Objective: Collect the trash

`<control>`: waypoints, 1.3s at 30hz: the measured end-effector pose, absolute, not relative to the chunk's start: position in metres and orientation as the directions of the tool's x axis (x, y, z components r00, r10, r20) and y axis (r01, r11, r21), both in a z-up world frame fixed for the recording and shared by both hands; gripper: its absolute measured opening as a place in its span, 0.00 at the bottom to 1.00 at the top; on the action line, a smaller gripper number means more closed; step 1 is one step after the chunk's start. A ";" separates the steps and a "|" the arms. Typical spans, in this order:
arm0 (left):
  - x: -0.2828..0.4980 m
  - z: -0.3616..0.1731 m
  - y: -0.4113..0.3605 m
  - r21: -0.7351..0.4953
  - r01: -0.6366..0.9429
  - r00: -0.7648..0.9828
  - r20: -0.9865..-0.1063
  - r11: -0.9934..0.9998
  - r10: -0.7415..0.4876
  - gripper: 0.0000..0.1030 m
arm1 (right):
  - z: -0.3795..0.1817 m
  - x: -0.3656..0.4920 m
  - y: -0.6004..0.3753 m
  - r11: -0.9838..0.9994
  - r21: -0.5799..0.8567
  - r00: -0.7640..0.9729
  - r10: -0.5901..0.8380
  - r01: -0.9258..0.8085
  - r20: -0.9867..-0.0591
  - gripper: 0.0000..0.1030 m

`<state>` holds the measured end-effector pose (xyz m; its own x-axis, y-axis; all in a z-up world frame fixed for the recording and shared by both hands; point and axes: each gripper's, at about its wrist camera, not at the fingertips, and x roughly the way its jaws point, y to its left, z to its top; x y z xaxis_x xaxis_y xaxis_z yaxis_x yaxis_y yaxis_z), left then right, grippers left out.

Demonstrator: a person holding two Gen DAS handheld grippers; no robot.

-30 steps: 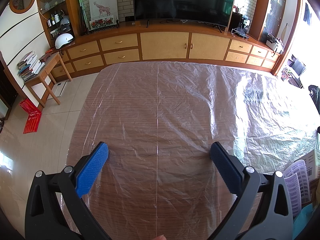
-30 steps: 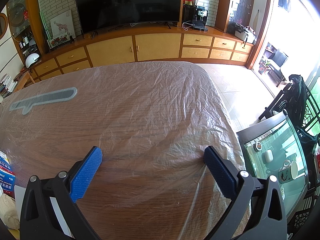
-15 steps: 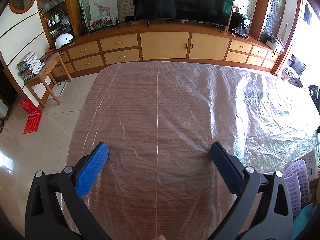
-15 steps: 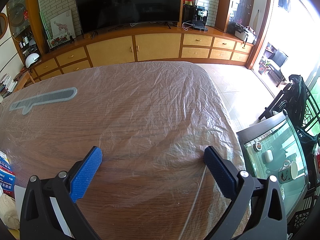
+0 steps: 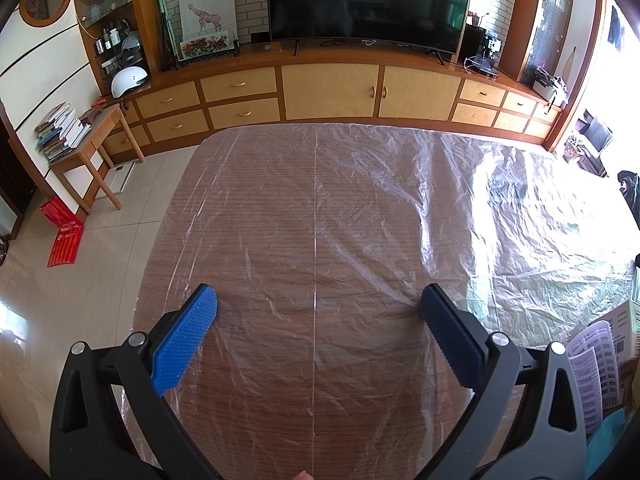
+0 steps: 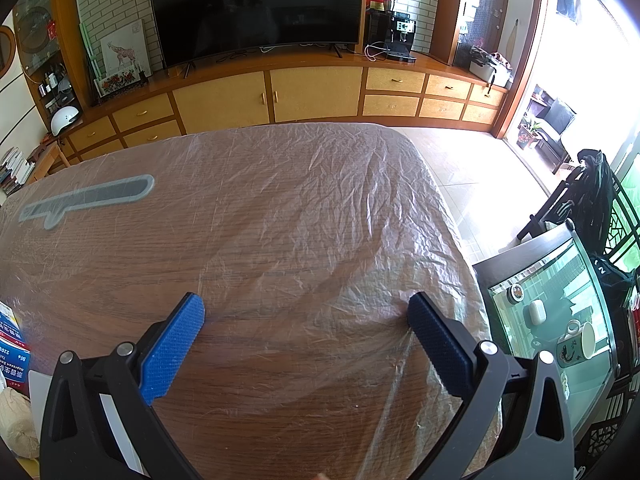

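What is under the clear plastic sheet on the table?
Under the plastic sheet, the wooden table shows through, and a flat grey shape; whether that shape lies under or on it is unclear.

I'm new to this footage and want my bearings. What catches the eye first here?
The crinkled clear plastic sheet covering the whole wooden table dominates both views. In front of each camera an open gripper with blue pads hangs over it, empty: the left gripper and the right gripper. Behind, a big dark TV stands on a long wooden cabinet against the brick wall.
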<state>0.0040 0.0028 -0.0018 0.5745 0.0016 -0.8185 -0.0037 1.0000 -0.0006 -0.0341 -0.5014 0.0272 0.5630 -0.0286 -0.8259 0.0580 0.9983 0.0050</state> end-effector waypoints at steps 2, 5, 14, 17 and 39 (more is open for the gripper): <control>0.005 -0.002 0.004 -0.001 -0.007 0.575 -0.818 1.000 0.003 0.99 | 0.027 -0.034 -0.502 0.999 0.003 0.563 -0.027 0.054 -0.826 0.96; 0.007 -0.002 0.006 -0.003 -0.006 0.564 -0.826 1.000 0.001 0.99 | 0.028 -0.035 -0.508 0.996 0.007 0.538 -0.039 0.084 -0.842 0.96; -0.043 0.052 0.008 -0.144 0.068 0.630 -0.761 0.987 -0.154 0.99 | 0.091 -0.094 -0.504 0.998 0.042 0.629 0.010 0.036 -0.778 0.96; -0.071 0.060 -0.014 -0.106 0.167 0.629 -0.755 0.980 -0.188 0.99 | 0.108 -0.128 -0.486 0.996 0.072 0.643 0.083 -0.043 -0.761 0.96; -0.134 0.024 -0.065 -0.190 0.415 0.418 -0.829 0.890 -0.372 0.59 | 0.080 -0.182 -0.400 0.960 0.101 0.522 0.227 -0.260 -0.822 0.73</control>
